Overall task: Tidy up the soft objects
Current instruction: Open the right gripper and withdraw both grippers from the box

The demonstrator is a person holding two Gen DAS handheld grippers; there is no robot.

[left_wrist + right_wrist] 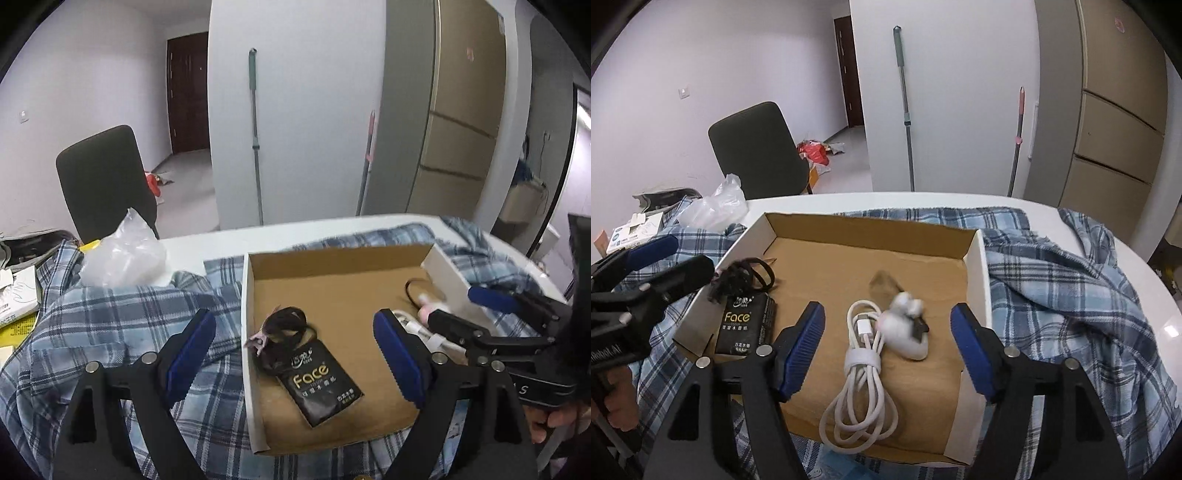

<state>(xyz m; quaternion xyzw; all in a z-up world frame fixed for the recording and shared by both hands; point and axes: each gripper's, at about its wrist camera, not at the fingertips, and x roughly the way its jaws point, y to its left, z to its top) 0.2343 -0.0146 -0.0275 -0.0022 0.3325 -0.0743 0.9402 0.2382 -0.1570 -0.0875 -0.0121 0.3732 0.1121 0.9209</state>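
Hovering over the shallow white cardboard box with the brown inside [975,258], both grippers sit wide apart at the fingers, nothing held. The left gripper [295,354] w/ blue pads straddles the box's left wall: one finger over the blue-and-white plaid cloth [110,314], the other inside the box. Between them lies the black "Face" tissue packet [321,384], flat on the box floor, w/ a dark hair tie and small pink clip [280,325] touching its far end. The right gripper [888,347], also spread, hangs above the coiled white charging cable [860,387], bound by a white strap. Just beside the cable, touching it, sits a small white plush toy [905,332], blurred, so details can't be told. A brownish loop [882,282] lies just behind it, too blurred to identify. Box rests on the plaid cloth on a white table [960,201]. Crumpled clear plastic bag [713,210] sits off the box's far-left corner.
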